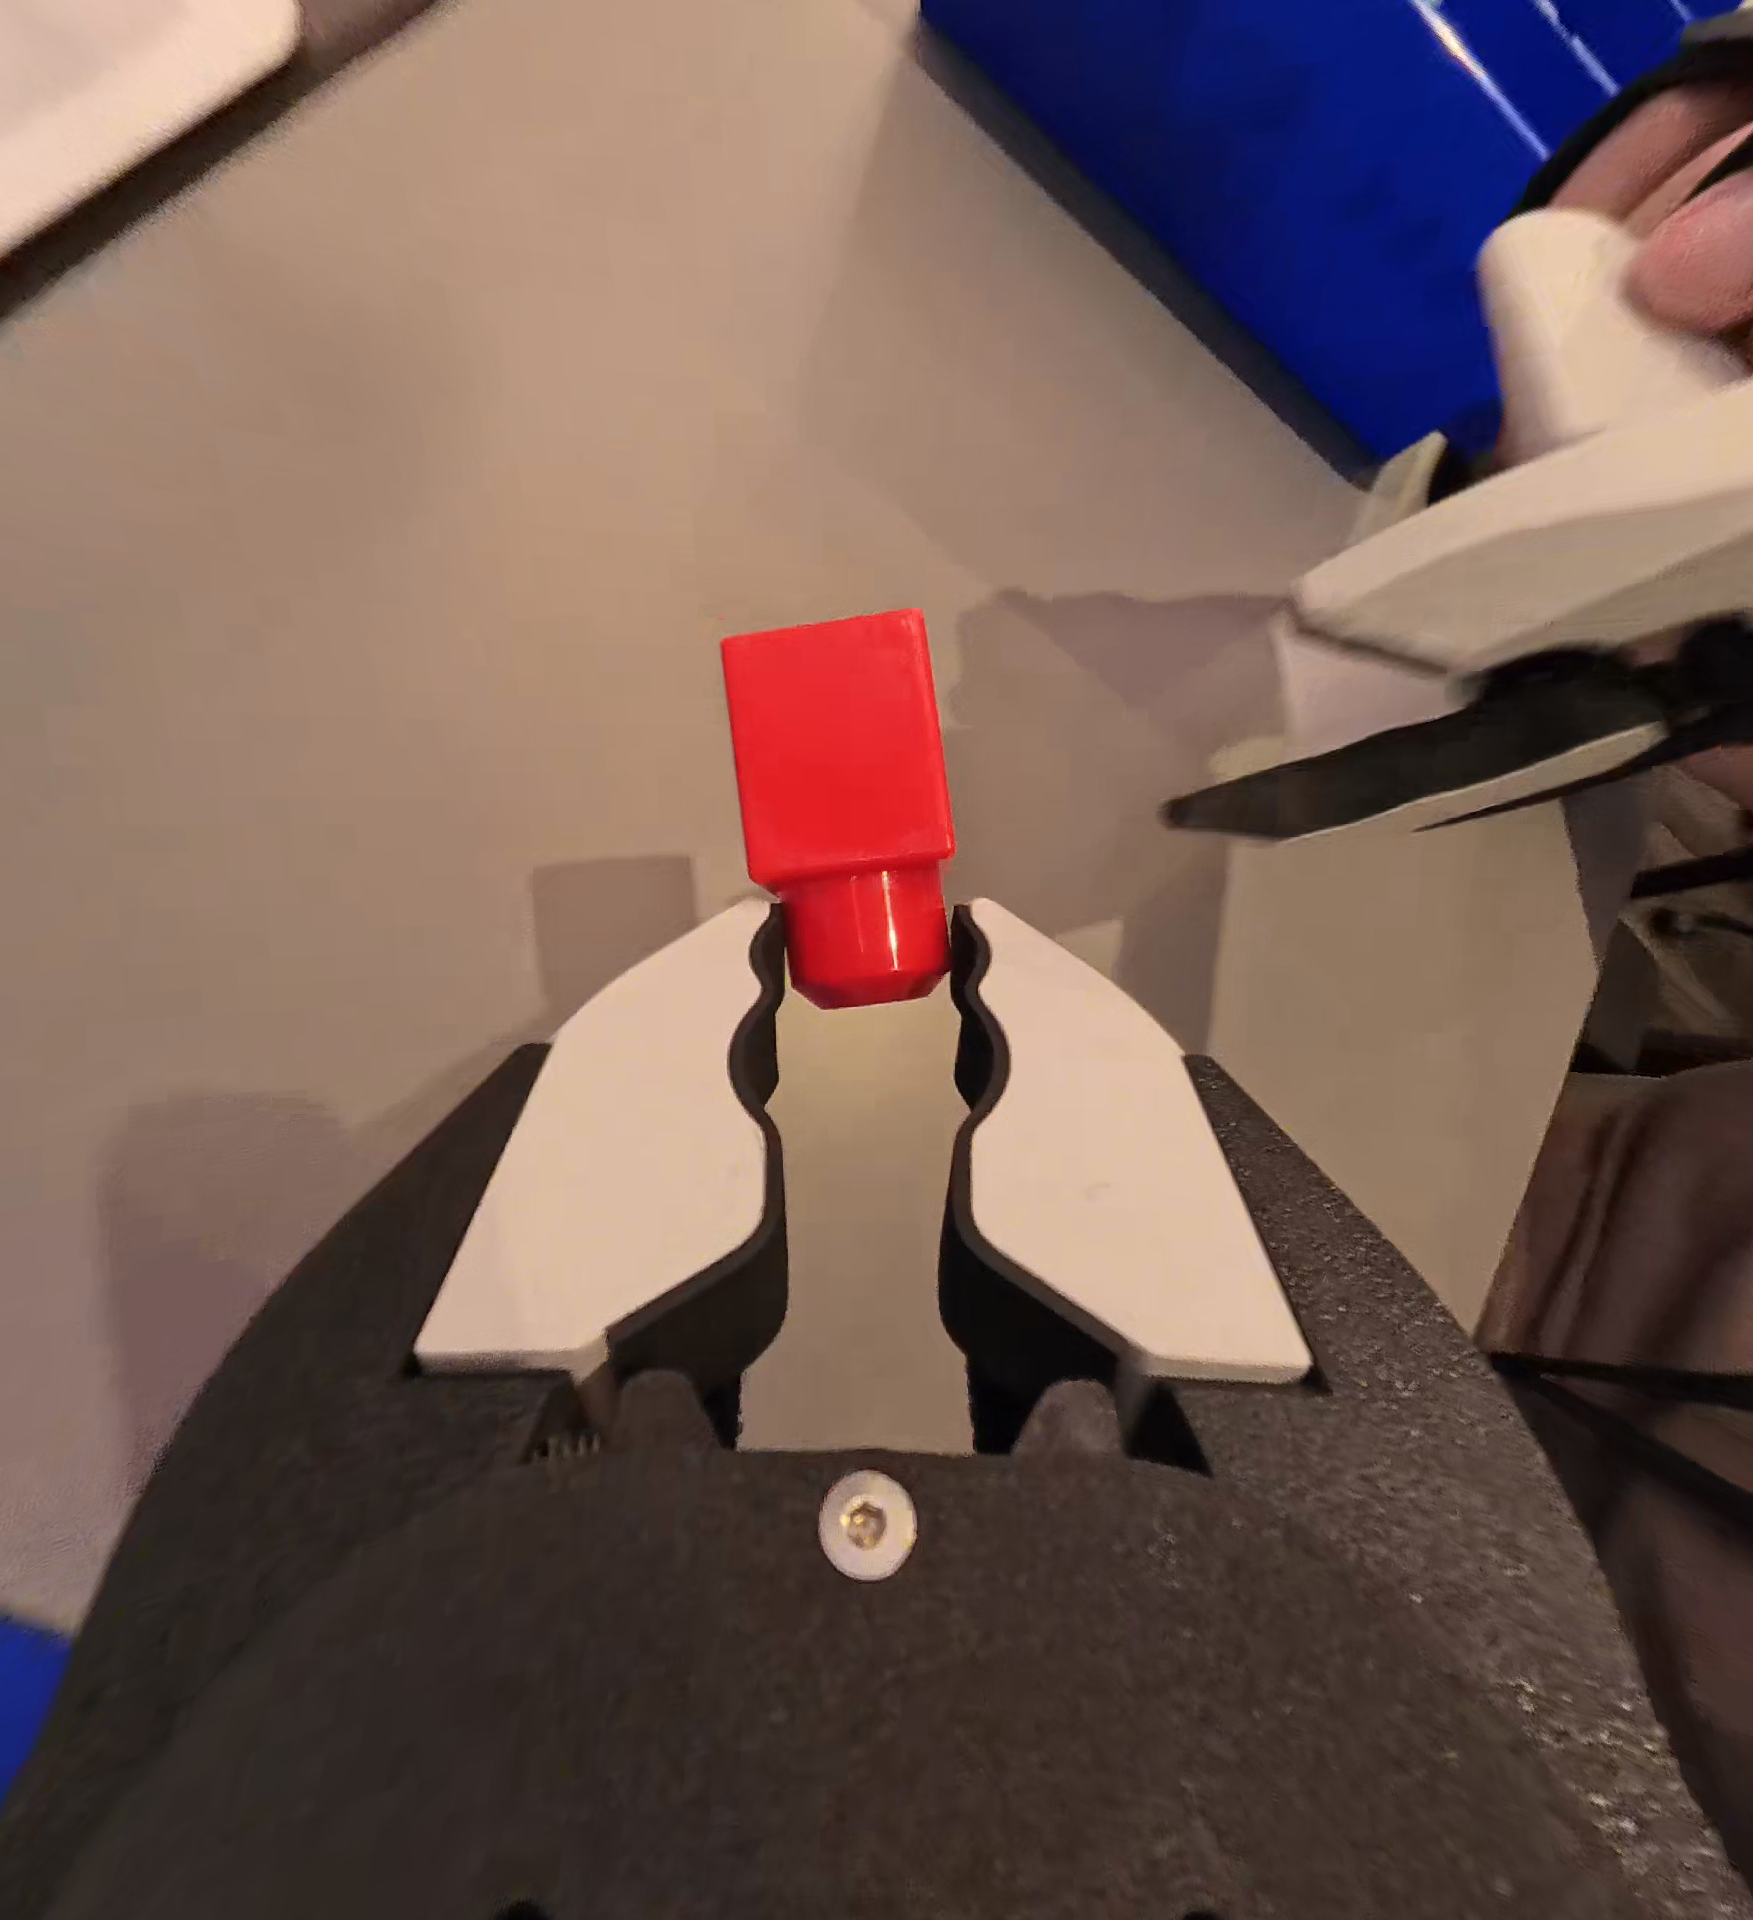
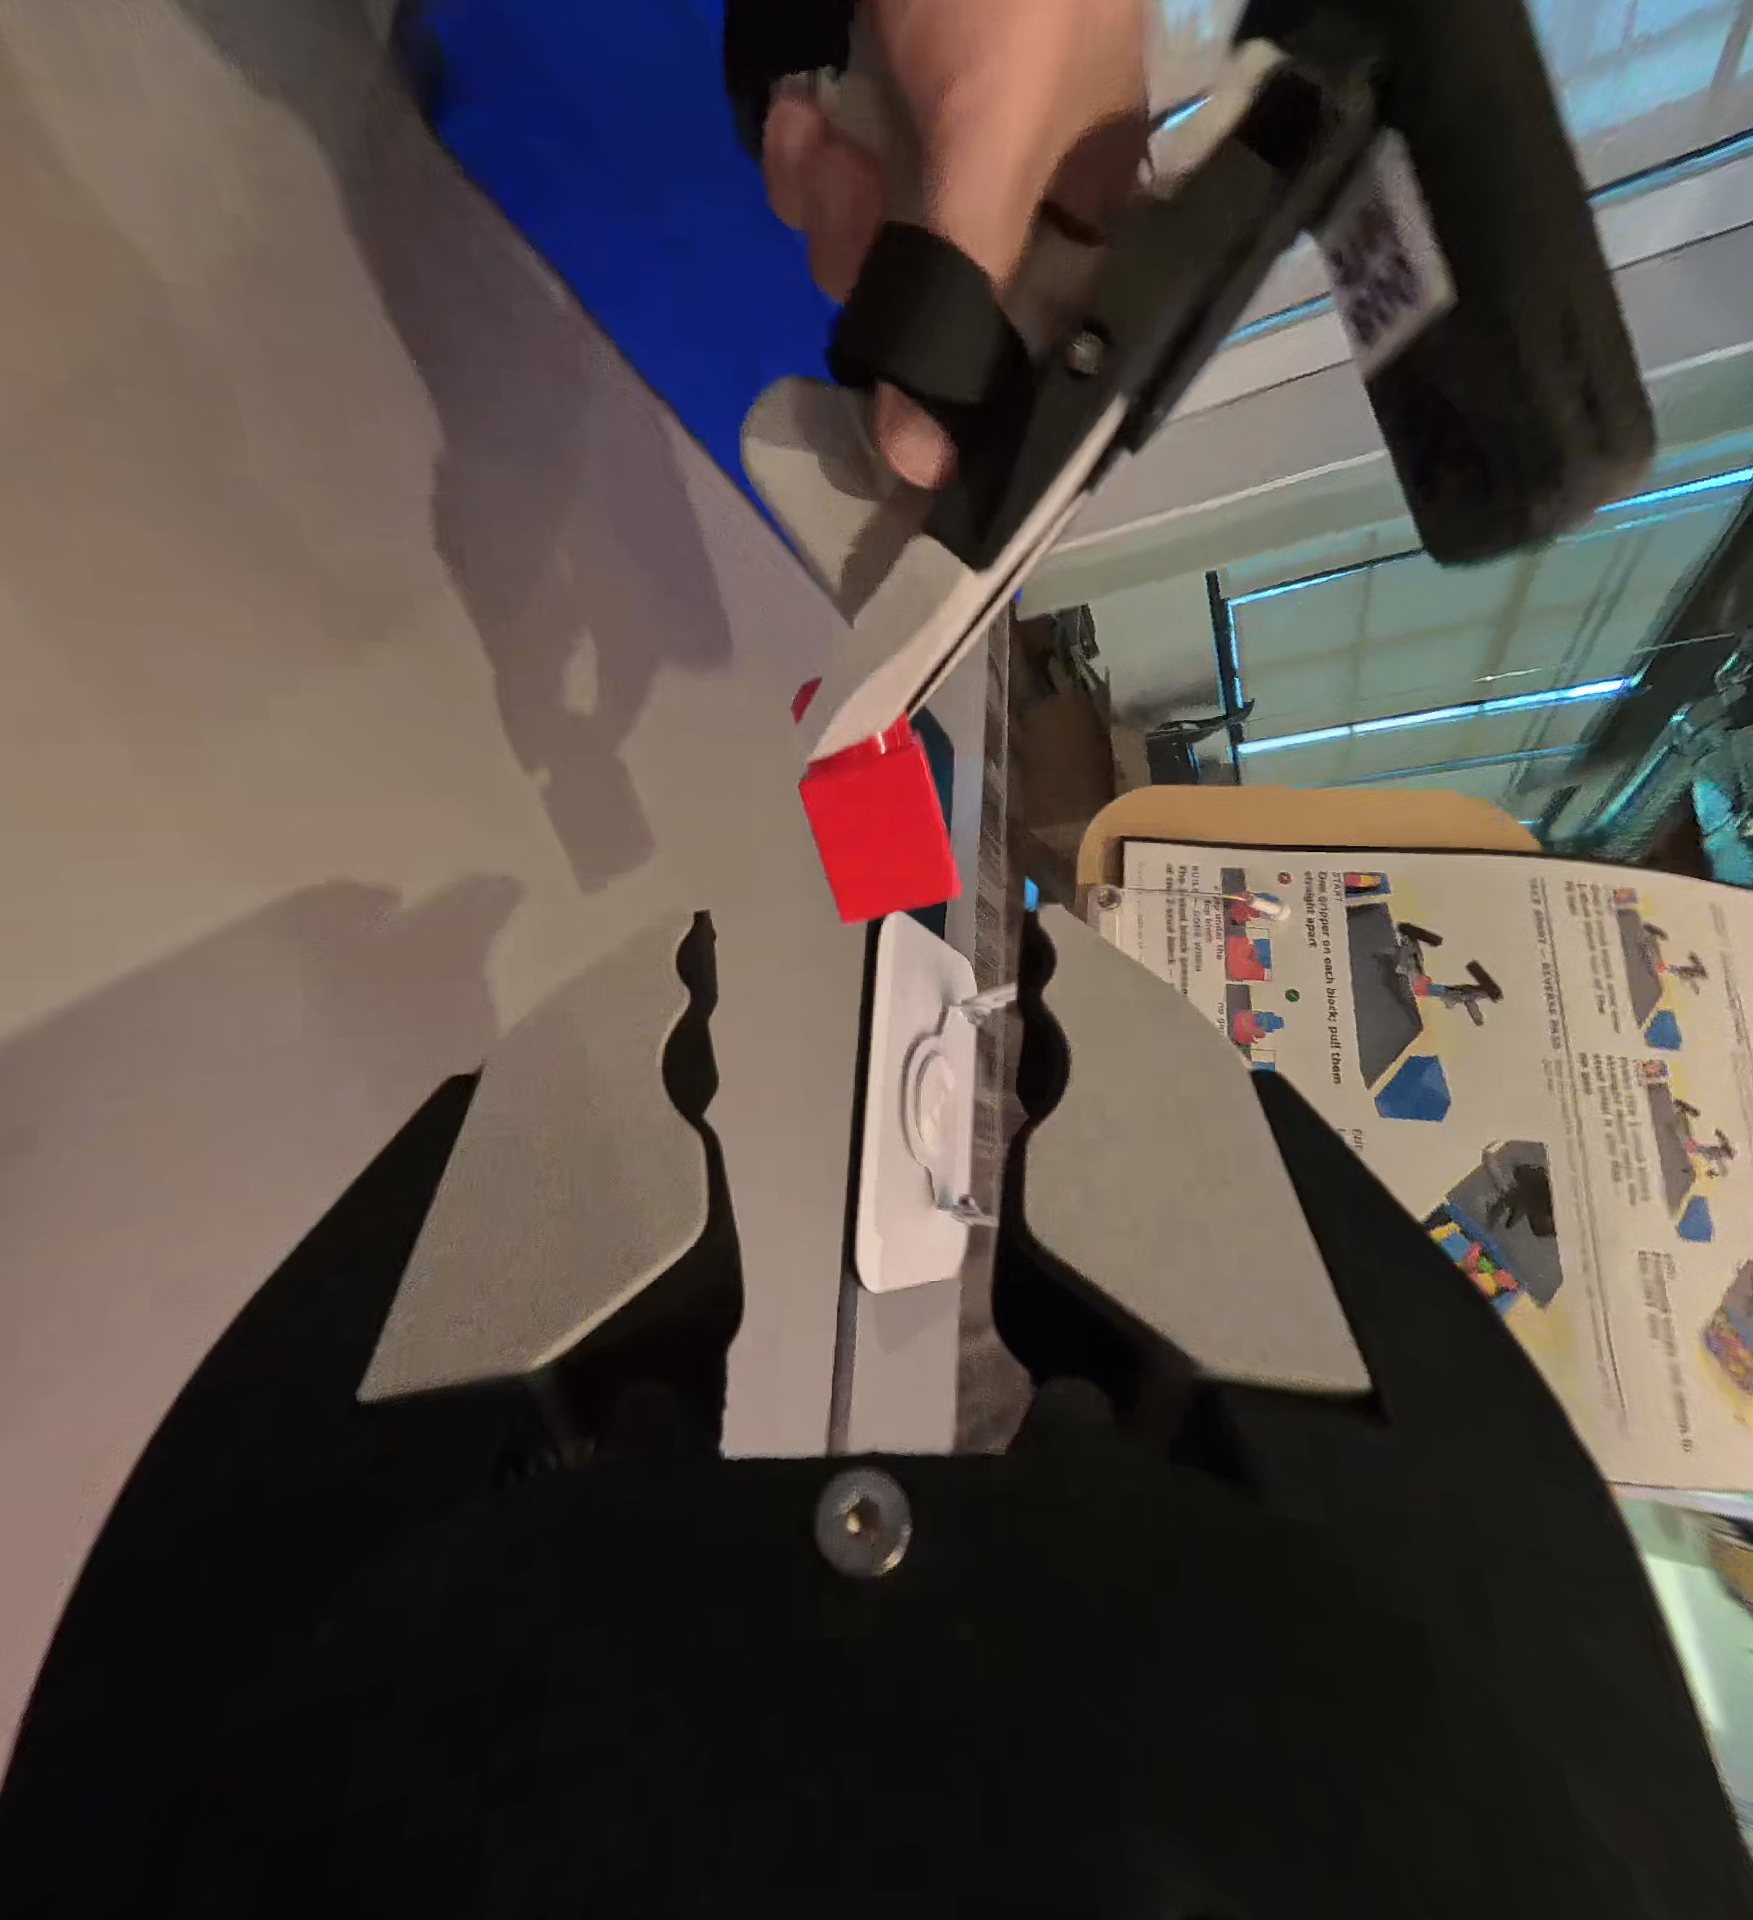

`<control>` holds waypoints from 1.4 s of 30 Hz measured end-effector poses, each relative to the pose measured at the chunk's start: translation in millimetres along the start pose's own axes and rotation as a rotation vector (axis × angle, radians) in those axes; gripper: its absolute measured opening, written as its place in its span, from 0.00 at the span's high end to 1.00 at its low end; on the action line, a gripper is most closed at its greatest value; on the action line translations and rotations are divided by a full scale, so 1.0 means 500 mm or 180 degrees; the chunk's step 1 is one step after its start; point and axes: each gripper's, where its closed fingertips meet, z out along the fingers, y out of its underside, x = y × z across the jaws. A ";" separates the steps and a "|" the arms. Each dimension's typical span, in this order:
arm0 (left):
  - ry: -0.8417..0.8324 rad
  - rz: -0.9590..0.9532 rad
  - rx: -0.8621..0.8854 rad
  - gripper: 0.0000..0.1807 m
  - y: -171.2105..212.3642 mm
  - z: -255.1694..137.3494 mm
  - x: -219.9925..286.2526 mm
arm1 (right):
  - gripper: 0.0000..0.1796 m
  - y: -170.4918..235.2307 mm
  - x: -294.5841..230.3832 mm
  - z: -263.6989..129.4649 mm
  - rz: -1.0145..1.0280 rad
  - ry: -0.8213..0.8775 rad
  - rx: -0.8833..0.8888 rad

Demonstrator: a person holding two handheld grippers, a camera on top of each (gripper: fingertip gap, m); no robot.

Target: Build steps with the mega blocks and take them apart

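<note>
A small red mega block [image 1: 836,753] with a single stud is pinched by that stud between the fingertips of my left gripper [image 1: 861,920], which holds it above the grey table [image 1: 384,623]. In the right wrist view the same red block [image 2: 877,831] hangs from the left gripper [image 2: 846,732], which comes down from above in a person's hand [image 2: 955,135]. My right gripper [image 2: 867,935] is open and empty, its tips just short of the block. It also shows in the left wrist view [image 1: 1204,810], edge-on at the right.
A blue bin [image 1: 1267,156] stands at the far side of the table. A white flat object [image 1: 51,125] lies at the far left. A white pad with a metal clip [image 2: 913,1122] sits near the table's edge. A printed sheet with pictures [image 2: 1474,1143] lies beyond the edge. My left gripper's tips are some 30 cm from the white flat object [image 1: 51,125].
</note>
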 end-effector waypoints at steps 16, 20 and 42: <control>0.0283 0.0084 0.0694 0.81 -0.073 -0.009 0.026 | 0.79 0.121 -0.088 0.107 0.1154 -0.0370 -0.0468; -0.0971 0.0093 0.1419 0.65 -0.092 -0.187 -0.132 | 0.79 0.154 -0.105 0.132 0.3258 -0.0900 0.0155; -0.2548 -0.0790 0.0216 0.70 0.221 -0.245 -0.534 | 0.79 0.238 -0.175 0.143 0.3278 -0.1442 -0.0234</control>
